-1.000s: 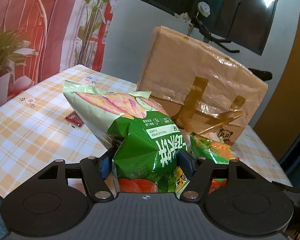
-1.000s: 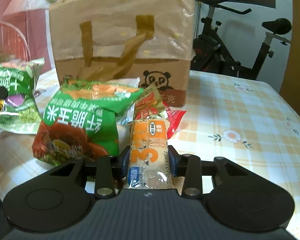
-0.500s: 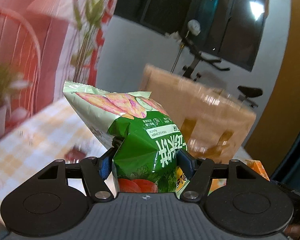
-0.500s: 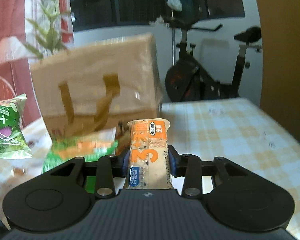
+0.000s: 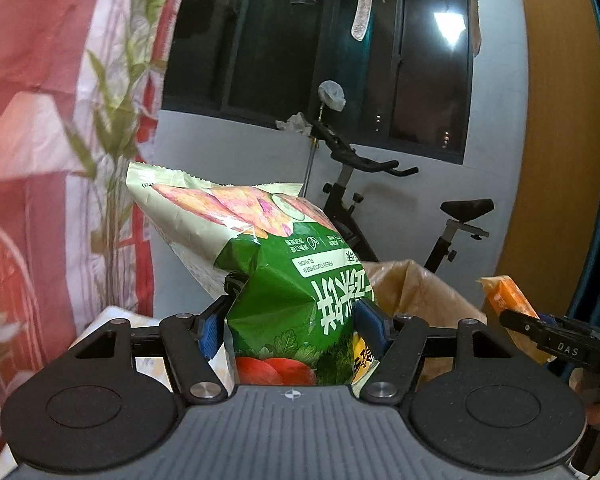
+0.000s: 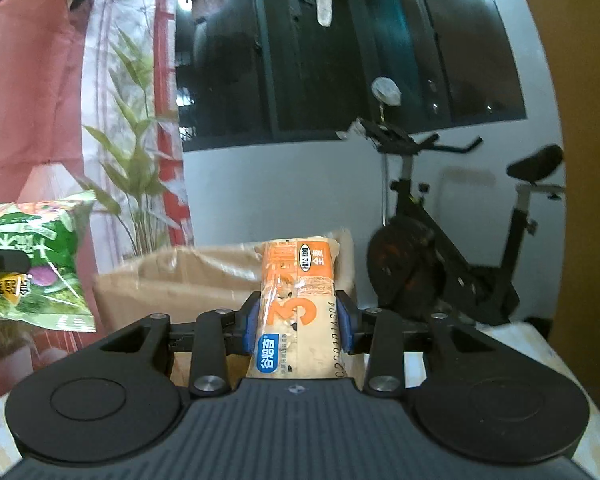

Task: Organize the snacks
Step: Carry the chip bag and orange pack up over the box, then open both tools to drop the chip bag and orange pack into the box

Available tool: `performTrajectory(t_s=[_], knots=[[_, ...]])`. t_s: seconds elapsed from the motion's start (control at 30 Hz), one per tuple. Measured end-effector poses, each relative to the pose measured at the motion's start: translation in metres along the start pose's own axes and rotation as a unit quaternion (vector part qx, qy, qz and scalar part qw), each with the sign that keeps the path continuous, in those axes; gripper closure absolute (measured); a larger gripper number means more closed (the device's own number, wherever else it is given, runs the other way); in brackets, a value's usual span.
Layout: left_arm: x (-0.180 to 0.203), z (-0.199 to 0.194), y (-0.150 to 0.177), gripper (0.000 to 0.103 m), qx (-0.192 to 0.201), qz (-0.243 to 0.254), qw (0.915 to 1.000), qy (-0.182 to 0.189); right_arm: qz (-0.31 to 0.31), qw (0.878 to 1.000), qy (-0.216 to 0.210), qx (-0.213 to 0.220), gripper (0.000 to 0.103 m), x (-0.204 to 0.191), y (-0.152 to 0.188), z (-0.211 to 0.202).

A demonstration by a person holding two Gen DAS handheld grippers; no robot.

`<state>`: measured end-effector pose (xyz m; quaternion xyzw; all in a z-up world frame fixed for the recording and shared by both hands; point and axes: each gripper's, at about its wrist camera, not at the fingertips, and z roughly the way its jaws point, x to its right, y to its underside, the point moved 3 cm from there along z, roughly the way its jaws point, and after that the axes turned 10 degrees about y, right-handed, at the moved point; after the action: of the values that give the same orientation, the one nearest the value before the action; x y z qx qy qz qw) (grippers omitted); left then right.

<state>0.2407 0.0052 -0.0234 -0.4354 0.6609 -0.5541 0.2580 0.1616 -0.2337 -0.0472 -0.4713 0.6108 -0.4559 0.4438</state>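
Observation:
My left gripper (image 5: 292,320) is shut on a green chip bag (image 5: 276,272) and holds it up in the air, above the rim of the brown paper bag (image 5: 420,292). My right gripper (image 6: 298,316) is shut on an orange snack bar packet (image 6: 296,300) and holds it raised in front of the open top of the brown paper bag (image 6: 180,276). The green chip bag also shows at the left of the right wrist view (image 6: 32,272). The orange packet and the right gripper show at the right edge of the left wrist view (image 5: 508,304).
An exercise bike (image 6: 452,248) stands behind the table by the white wall. A plant (image 6: 136,184) and a red-and-white curtain (image 5: 40,160) are at the left. The checked tablecloth (image 6: 516,340) shows at the lower edges.
Both grippers have risen from table level with their snacks. The paper bag has dropped low in both views and its open top now shows. The snacks left on the table have gone out of view.

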Motion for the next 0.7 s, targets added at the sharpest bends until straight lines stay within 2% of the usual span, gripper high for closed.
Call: performTrajectory(t_s=[0.17,0.43,0.57,0.7], knots=[[0.003,0.039,-0.024,0.034,-0.014,0.034,0.9993,-0.01,-0.016,1.0,-0.01,0.014,0.064,-0.013,-0.024,0.028],[0.002,0.119,-0.041,0.034,-0.084,0.07,0.9937,-0.027,-0.033,0.999,-0.021,-0.007,0.064,-0.04,-0.034,0.088],[0.002,0.15,-0.036,0.033,-0.123,0.092,0.9876,-0.033,-0.03,0.999,-0.015,-0.033,0.064,-0.046,-0.028,0.113],[0.006,0.175,-0.023,0.032,-0.163,0.126,0.9774,-0.045,-0.023,0.998,-0.009,-0.062,0.064,-0.044,-0.018,0.132]])
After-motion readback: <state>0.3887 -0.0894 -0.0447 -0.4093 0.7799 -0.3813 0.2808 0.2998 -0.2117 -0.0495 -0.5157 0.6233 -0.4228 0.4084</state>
